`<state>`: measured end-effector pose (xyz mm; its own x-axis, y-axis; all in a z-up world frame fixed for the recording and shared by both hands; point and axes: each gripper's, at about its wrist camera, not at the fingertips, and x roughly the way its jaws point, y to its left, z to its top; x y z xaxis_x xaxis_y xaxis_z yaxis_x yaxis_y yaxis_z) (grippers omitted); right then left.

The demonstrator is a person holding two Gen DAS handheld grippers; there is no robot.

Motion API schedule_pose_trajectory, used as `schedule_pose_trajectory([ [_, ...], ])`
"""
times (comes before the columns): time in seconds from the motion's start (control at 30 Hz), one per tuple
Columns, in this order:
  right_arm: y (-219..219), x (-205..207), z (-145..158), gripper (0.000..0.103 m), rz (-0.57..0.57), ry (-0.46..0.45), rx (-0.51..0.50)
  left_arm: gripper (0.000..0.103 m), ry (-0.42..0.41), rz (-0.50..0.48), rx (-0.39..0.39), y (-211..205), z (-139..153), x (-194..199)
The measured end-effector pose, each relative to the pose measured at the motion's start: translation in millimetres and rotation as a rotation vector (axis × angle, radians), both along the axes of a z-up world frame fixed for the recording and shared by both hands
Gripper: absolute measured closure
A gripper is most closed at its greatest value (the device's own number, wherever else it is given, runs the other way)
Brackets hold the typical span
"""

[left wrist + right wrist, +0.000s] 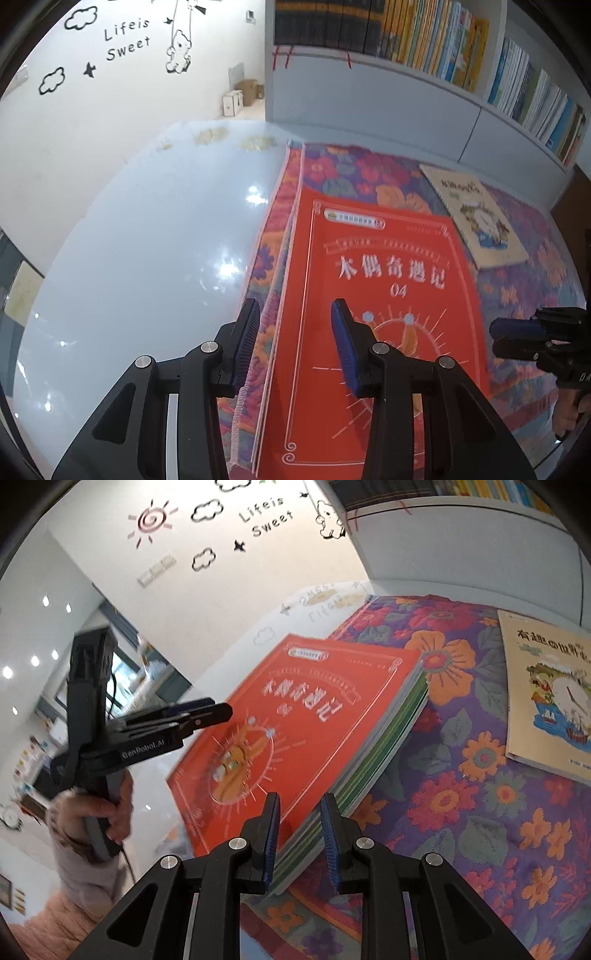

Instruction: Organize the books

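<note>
Red book [376, 295] numbered "04", "GenRobot.AI" on left gripper [207, 710], both grippers' jaws apart, right gripper [299, 834] empty.

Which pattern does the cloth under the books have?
The cloth is purple with orange and red flowers, clearest in the right wrist view.
</note>
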<state>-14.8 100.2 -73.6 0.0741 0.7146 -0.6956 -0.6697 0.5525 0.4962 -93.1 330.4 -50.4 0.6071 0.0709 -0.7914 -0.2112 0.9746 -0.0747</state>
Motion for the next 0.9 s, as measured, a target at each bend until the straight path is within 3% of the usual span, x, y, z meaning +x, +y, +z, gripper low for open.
schedule_pose_trajectory([
  [0.1, -17, 8, 12, 0.064, -0.044, -0.016, 0.031, 0.065, -0.054, 0.002, -0.01, -5, 19, -1],
  [0.3, -59, 24, 33, 0.064, -0.123, -0.052, 0.045, 0.065, -0.122, -0.079, -0.038, -54, 50, 19],
  [0.43, -99, 40, 44, 0.064, -0.207, -0.08, 0.049, 0.063, -0.136, -0.125, -0.113, -98, 53, 47],
  [0.6, -156, 74, 41, 0.063, -0.331, -0.103, 0.028, 0.063, -0.087, -0.152, -0.23, -161, 31, 93],
  [0.9, -213, 135, 9, 0.063, -0.465, -0.172, -0.081, 0.063, 0.017, -0.026, -0.226, -210, -45, 160],
])
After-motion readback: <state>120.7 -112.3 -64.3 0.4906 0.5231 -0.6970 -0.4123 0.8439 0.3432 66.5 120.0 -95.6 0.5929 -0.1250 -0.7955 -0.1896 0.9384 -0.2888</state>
